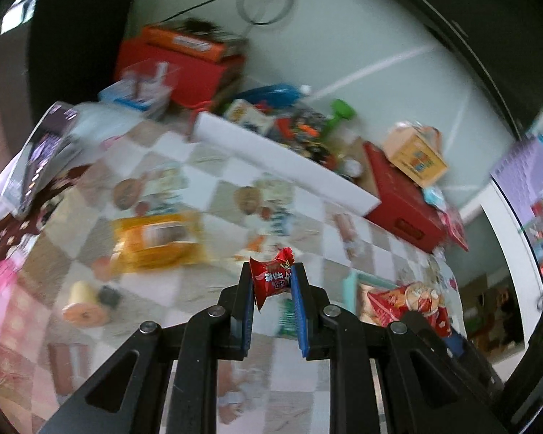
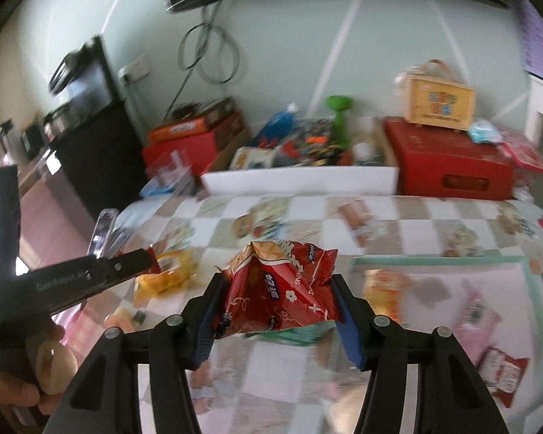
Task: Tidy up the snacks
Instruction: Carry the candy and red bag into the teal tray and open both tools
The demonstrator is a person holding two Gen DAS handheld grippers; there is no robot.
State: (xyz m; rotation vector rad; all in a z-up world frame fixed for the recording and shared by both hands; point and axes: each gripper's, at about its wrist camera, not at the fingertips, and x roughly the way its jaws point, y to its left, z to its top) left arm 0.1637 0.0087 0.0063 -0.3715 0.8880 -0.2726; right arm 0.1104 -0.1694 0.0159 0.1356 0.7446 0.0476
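Observation:
My left gripper (image 1: 271, 282) is shut on a small red candy packet (image 1: 273, 276) and holds it above the checkered tablecloth (image 1: 184, 289). My right gripper (image 2: 277, 296) is shut on a larger red snack bag (image 2: 282, 289), also lifted above the cloth; the bag also shows in the left wrist view (image 1: 409, 302). A yellow snack pack (image 1: 155, 240) lies on the cloth to the left and also shows in the right wrist view (image 2: 166, 275). A teal-rimmed tray (image 2: 438, 261) sits to the right with an orange snack (image 2: 382, 285) and a pink packet (image 2: 478, 311) in it. The left gripper's body (image 2: 72, 282) shows at the left.
A white box (image 2: 300, 179) full of mixed items stands behind the table. Red boxes (image 2: 449, 166) flank it, one carrying a yellow carton (image 2: 440, 103). A small roll (image 1: 85, 303) lies on the cloth at left. A red sachet (image 2: 501, 365) lies at right.

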